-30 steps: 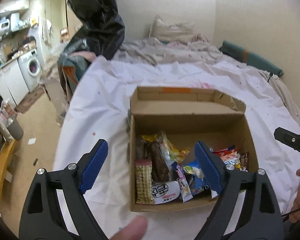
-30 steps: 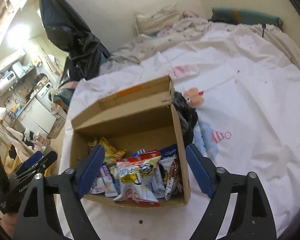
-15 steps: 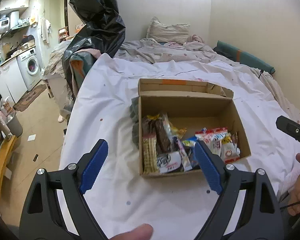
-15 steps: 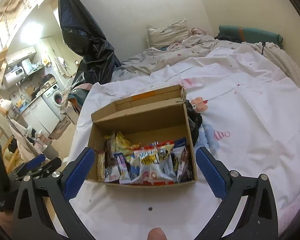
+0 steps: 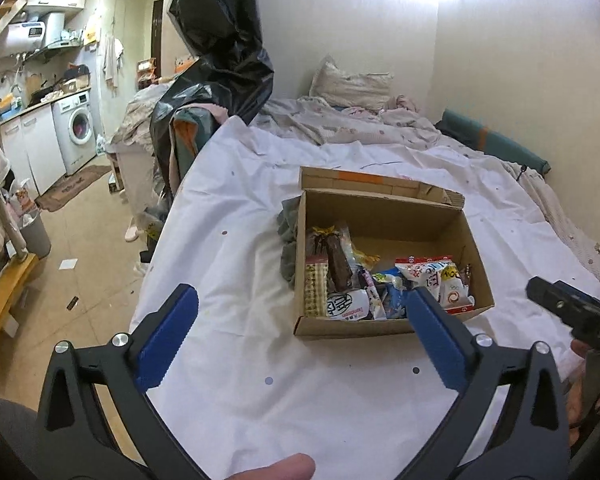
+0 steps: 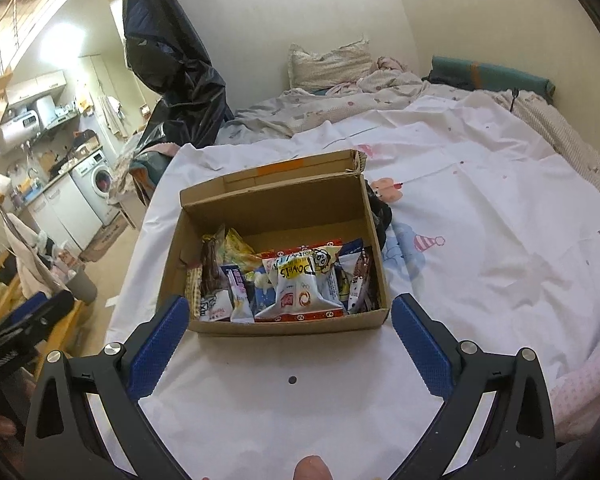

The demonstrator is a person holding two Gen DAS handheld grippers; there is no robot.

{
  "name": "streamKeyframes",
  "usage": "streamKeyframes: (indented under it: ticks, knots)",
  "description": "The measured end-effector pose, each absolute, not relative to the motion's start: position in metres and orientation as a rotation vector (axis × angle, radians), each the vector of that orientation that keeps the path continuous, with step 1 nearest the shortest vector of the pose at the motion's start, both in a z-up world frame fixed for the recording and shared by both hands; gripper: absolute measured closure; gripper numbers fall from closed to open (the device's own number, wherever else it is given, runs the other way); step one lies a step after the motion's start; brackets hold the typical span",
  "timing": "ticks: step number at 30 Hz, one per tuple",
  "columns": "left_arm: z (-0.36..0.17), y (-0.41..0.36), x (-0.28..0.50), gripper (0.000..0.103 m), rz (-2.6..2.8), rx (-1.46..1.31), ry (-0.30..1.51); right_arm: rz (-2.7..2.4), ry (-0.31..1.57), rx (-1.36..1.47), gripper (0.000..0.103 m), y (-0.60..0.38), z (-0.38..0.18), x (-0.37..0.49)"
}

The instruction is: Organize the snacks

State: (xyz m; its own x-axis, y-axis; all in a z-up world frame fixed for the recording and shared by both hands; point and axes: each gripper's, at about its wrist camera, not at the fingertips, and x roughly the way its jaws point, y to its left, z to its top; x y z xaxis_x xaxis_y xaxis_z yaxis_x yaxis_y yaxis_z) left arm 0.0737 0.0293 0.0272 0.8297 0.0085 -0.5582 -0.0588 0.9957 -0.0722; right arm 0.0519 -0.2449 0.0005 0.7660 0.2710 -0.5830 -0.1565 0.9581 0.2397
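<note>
The left gripper [image 5: 300, 328] has its jaws opening, near their widest, with nothing between the blue pads [image 5: 166, 336]; only white bedsheet [image 5: 240, 280] lies under the gap. The right gripper [image 6: 290, 338] stands with its jaws spread wide and grips nothing; its pads [image 6: 418, 350] sit just short of the near corners of the cardboard box [image 6: 292, 326] without touching it. The box rests on the sheet, open at the top, its lid flap [image 6: 288, 170] folded up along the far side. The snack packets [image 6: 300, 280] are stacked in the near half of the box, most standing on edge; the far half shows bare cardboard floor. A large white and red packet [image 6: 304, 284] stands at centre right, a dark brown wrapper [image 5: 338, 264] at the left. A dark grey cloth [image 5: 288, 236] is bunched against the box's left wall, and a black cloth [image 6: 382, 214] touches its right wall. A fingertip [image 5: 276, 468] shows at the lower edge of the left view. A pillow [image 6: 328, 62] lies at the far end of the bed, and a washing machine [image 5: 76, 130] stands far left.
</note>
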Motion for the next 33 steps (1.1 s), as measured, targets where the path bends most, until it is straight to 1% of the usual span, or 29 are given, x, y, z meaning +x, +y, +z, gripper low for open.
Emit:
streamKeyframes:
  ticks: [4,11,22,33]
  knots:
    - [0.027,0.026,0.074,0.000,0.057,-0.062,0.579,0.225,0.626,0.141,0.000,-0.235,0.000,0.052]
    - [0.018,0.029,0.085,0.000,0.062,-0.081,0.641,0.218,0.646,0.119,0.000,-0.227,-0.008,0.057]
    - [0.012,0.022,0.091,0.000,0.047,-0.070,0.672,0.226,0.644,0.054,0.000,-0.213,-0.011,0.057]
    - [0.011,0.019,0.091,0.000,0.041,-0.066,0.676,0.219,0.646,0.066,0.000,-0.214,-0.010,0.058]
